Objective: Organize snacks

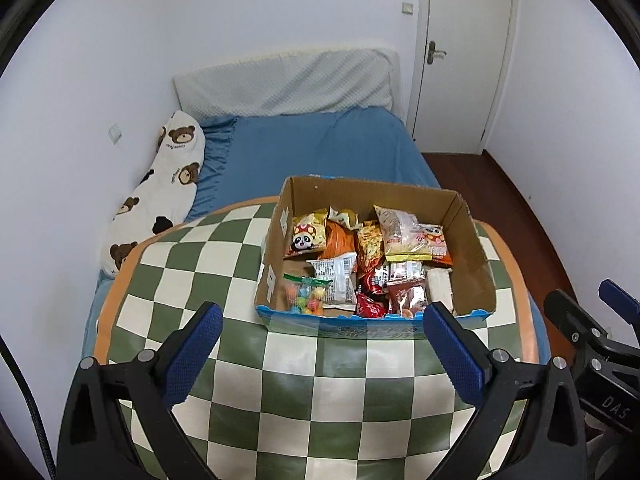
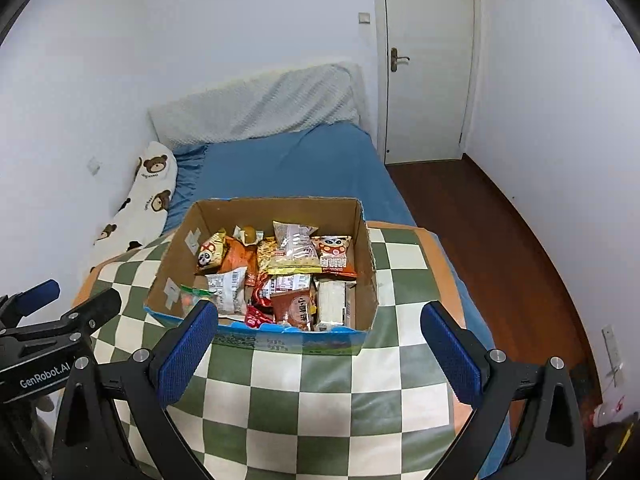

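Nearest the lens in the left wrist view, the left gripper (image 1: 322, 330) hangs low over the near part of the checkered table (image 1: 192, 264), its two blue-padded fingers (image 1: 196, 354) spread wide with nothing between them, aimed level toward the far side. Going right, the cardboard box (image 1: 470, 248) of snacks stands on the far right part of the table, its near blue-printed edge lying just beyond the fingertips. Inside it, near the left wall, a clear bag of colourful candy (image 1: 306, 294) lies at the near end and a yellow panda packet (image 1: 306, 236) farther back; a tall pale packet (image 1: 400, 234) stands toward the far right, and a red wrapper (image 1: 370, 306) sits near the front edge. At the far right of this view the right gripper (image 1: 580, 316) shows side-on, apart from the box.

In the right wrist view, the left gripper (image 2: 60, 304) appears at the left edge, side by side with its partner. The right gripper (image 2: 320, 330) is likewise held low over the table (image 2: 400, 256), its blue pads (image 2: 450, 354) parted wide and empty, pointing at the box (image 2: 370, 276), whose near edge spans the gap between them. A brown packet (image 2: 296, 308) and a white block-shaped pack (image 2: 332, 302) lie at the box's near right corner. Beyond the table stretch a blue bed (image 2: 288, 168) and a bear-print pillow (image 2: 150, 188) on the left.
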`<state>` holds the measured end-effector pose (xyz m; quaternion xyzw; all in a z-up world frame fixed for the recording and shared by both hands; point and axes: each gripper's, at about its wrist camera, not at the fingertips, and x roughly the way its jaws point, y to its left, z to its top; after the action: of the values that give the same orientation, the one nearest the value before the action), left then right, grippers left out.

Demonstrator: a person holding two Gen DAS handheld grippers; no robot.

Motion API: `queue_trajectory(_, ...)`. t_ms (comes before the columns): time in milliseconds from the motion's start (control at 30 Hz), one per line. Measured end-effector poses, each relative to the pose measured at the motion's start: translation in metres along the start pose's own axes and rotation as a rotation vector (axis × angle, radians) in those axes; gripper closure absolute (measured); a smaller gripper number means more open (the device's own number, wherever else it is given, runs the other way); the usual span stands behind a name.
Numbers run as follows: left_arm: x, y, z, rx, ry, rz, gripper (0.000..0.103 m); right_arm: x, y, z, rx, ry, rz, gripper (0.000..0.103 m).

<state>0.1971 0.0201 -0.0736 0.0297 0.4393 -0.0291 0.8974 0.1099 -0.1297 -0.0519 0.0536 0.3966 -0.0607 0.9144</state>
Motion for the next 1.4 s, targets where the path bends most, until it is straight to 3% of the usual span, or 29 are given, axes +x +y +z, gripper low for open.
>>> queue_trajectory(367,0.031,-0.002,0.005,0.007,0.035,0.02,0.0,0.03,0.001,0.003,-0.006,0.036,-0.026,0.0)
queue_trajectory(1400,0.03,0.001,0.004,0.005,0.036,0.026,0.0,0.032,0.002,0.0,-0.001,0.045,-0.047,0.0)
